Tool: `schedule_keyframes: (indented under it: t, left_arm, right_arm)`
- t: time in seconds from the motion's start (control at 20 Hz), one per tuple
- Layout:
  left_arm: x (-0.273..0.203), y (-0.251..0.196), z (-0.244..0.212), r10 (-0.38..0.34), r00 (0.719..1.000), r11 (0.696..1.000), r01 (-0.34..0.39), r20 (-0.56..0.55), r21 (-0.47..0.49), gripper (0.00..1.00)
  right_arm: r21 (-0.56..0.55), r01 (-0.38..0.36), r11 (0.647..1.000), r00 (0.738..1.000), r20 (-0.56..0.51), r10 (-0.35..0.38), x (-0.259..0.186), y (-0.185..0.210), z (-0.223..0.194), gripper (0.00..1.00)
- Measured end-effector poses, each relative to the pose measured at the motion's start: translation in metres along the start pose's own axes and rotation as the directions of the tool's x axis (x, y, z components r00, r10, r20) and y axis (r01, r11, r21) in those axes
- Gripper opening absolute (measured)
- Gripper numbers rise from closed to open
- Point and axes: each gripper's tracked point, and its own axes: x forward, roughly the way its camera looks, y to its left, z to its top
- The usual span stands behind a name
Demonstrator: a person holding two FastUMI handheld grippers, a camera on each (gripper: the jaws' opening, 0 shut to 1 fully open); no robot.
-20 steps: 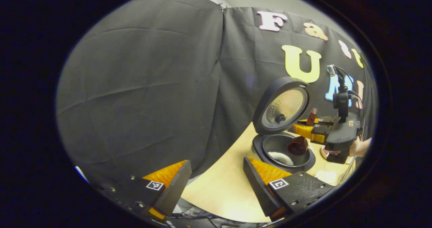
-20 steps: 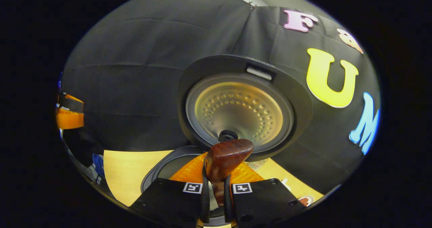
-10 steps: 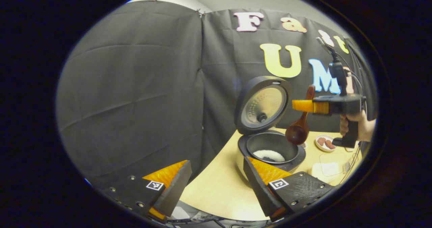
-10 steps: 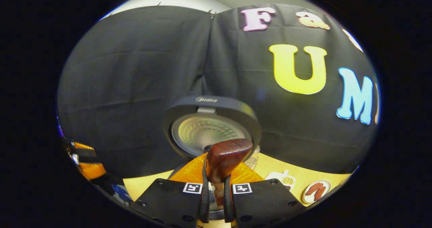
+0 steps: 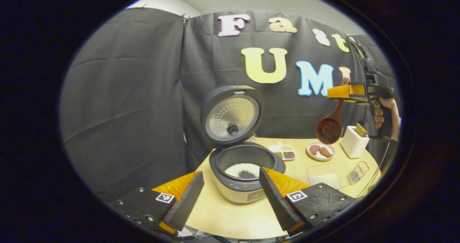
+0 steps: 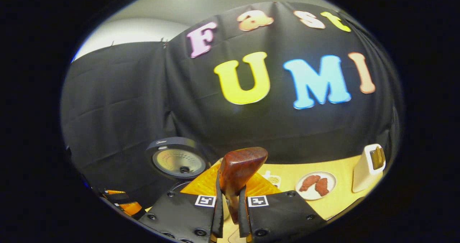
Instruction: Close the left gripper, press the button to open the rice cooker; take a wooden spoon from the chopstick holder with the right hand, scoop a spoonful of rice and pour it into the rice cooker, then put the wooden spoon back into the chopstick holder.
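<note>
- Pale wood makes up the table (image 5: pixel 248 218), which bears everything else in the booth.
- Rice cooker (image 5: pixel 244 185) stands near the table's left part in the left gripper view, its lid (image 5: pixel 231 115) raised upright behind the pot; white rice with a dark patch lies in the inner pot.
- White chopstick holder (image 5: pixel 353 143) stands at the table's far right, a wooden utensil poking from its top; in the right gripper view it sits at the right edge (image 6: pixel 366 169).
- Left gripper (image 5: pixel 230 192) hangs low before the cooker, its fingers spread wide apart and gripping nothing.
- Right gripper (image 6: pixel 229 200) has both fingers pressed against the handle of the wooden spoon (image 6: pixel 239 167); seen from the left gripper view, the spoon (image 5: pixel 330 128) hangs bowl-down in the air, above the table between cooker and holder, just left of the holder.
- Small round plate (image 5: pixel 320 151) with two reddish pieces lies between a divided dish (image 5: pixel 284 152) and the holder.
</note>
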Motion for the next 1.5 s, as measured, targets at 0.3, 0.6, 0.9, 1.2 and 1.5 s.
schedule_keyframes:
  t: [0.3,0.6,0.9,1.2,1.5]
  left_arm:
    - [0.005,-0.077,0.008,-0.119,0.993,0.993,0.120,-0.008,0.023,0.96]
    - [-0.002,-0.128,0.002,-0.173,0.984,0.985,0.173,-0.043,0.005,0.98]
    - [-0.016,-0.151,0.003,-0.134,0.987,0.991,0.134,-0.084,0.000,0.97]
    - [-0.040,-0.170,0.017,-0.065,0.996,0.998,0.063,-0.069,-0.026,0.97]
    - [-0.056,-0.162,0.023,0.003,0.999,0.999,-0.005,-0.054,-0.036,0.97]
  right_arm:
    - [0.317,0.225,0.921,0.969,0.026,-0.246,-0.079,-0.141,0.006,0.14]
    - [0.477,0.419,0.772,0.889,-0.042,-0.456,-0.153,-0.250,-0.044,0.14]
    - [0.505,0.521,0.688,0.836,-0.138,-0.532,-0.177,-0.315,-0.104,0.18]
    - [0.432,0.547,0.717,0.834,-0.216,-0.507,-0.148,-0.331,-0.151,0.18]
    - [0.354,0.507,0.786,0.860,-0.265,-0.435,-0.128,-0.321,-0.173,0.24]
